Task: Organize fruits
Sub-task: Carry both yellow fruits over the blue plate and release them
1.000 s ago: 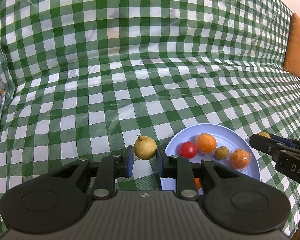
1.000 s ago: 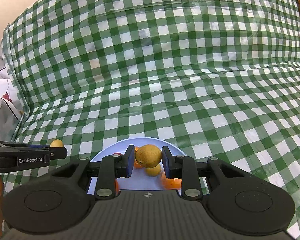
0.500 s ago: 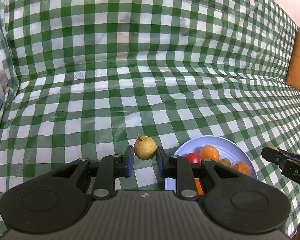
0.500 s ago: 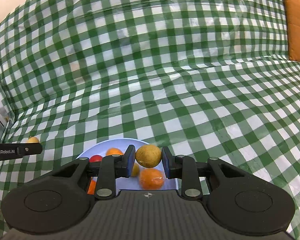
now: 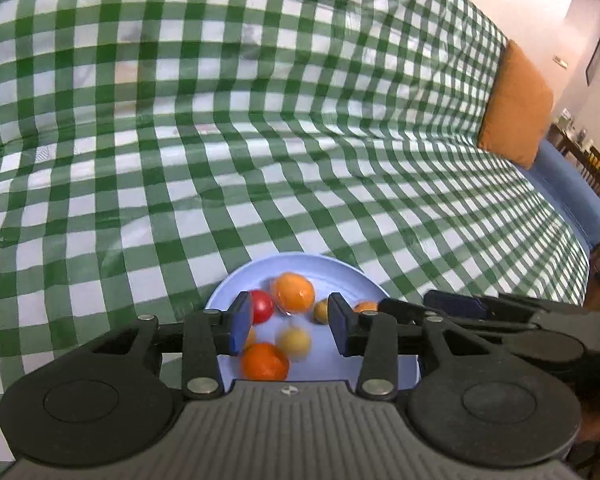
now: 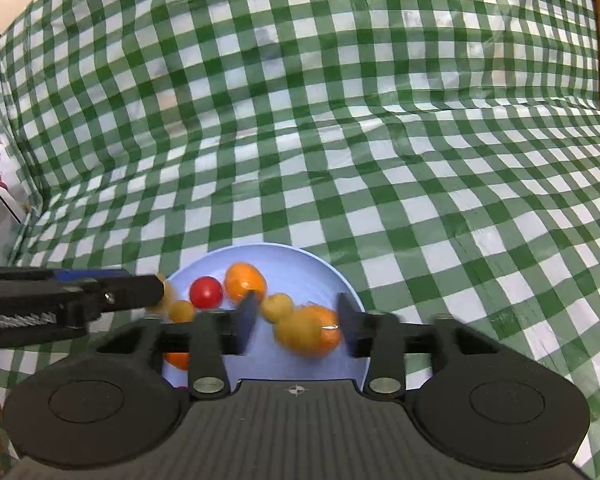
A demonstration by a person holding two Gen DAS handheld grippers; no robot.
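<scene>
Both tan fruits have dropped onto the blue plate [image 5: 340, 270]; left gripper [image 5: 288, 326] and right gripper [image 6: 296, 320] fingers have just been opening, now parted and empty.

No legible text, label or number anywhere.

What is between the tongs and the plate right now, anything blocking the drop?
Nothing visible blocks it. Both the left tongs and right tongs have just been opening right over the blue plate, each with a blurred yellow fruit loose between them.
</scene>
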